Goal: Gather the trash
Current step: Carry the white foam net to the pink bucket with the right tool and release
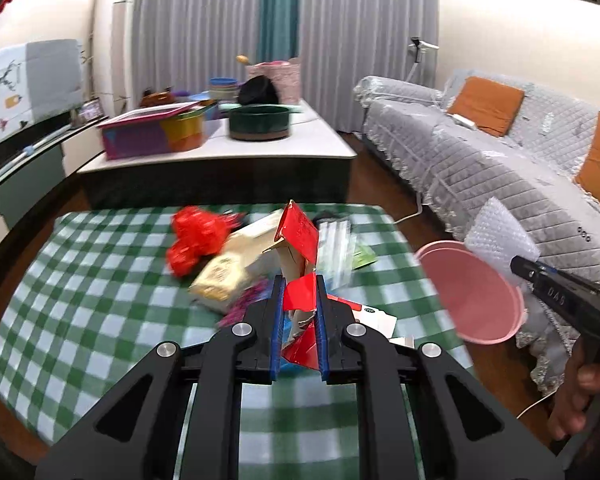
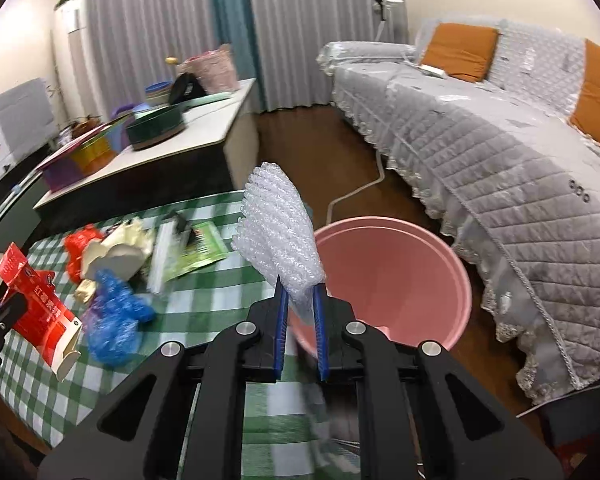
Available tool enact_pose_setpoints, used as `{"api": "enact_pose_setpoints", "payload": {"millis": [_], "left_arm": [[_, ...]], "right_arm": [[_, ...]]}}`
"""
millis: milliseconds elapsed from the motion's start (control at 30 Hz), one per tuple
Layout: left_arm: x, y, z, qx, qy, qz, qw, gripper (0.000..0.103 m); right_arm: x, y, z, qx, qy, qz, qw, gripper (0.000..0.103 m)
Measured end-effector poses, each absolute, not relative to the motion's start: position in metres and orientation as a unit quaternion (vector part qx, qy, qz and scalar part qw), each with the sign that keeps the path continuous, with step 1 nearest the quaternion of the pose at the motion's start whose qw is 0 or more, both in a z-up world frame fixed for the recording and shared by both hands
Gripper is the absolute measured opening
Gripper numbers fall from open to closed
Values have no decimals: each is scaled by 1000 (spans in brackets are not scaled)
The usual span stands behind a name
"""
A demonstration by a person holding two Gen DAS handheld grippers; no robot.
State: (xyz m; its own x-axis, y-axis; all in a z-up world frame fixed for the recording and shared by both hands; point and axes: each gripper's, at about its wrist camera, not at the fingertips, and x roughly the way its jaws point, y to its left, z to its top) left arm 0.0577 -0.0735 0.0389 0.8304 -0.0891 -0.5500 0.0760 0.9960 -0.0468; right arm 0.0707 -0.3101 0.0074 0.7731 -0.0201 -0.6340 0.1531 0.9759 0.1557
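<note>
My left gripper (image 1: 300, 282) is shut on a torn red carton (image 1: 297, 240) and holds it above the green checked table (image 1: 99, 312). The carton also shows at the left in the right wrist view (image 2: 39, 312). My right gripper (image 2: 300, 294) is shut on a piece of bubble wrap (image 2: 277, 232) and holds it at the near rim of a pink bucket (image 2: 400, 276) that stands beside the table. The bucket (image 1: 472, 292) and the wrap (image 1: 500, 236) also show at the right in the left wrist view. More trash lies on the table: a red bag (image 1: 195, 240), a beige box (image 1: 235, 264), a blue bag (image 2: 115, 316), a green packet (image 2: 199, 250).
A grey covered sofa (image 2: 500, 160) with orange cushions runs along the right. A low white table (image 1: 227, 144) behind holds bowls, boxes and a dark round tin (image 1: 259, 122). A white cable (image 2: 356, 192) lies on the wooden floor between sofa and tables.
</note>
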Motion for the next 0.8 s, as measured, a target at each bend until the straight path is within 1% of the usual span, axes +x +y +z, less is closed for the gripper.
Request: {"api": "enact_pose_setpoints", "payload": {"millis": [200, 533, 800], "left_arm": [[88, -119, 41, -8, 282, -87, 955, 13], [139, -193, 20, 7, 288, -157, 945, 13], [164, -222, 0, 20, 307, -184, 933, 13]], "right_arm": [[77, -344, 6, 112, 342, -86, 929, 13], [90, -384, -4, 120, 351, -121, 921, 13], [104, -392, -14, 125, 365, -120, 915, 13]]}}
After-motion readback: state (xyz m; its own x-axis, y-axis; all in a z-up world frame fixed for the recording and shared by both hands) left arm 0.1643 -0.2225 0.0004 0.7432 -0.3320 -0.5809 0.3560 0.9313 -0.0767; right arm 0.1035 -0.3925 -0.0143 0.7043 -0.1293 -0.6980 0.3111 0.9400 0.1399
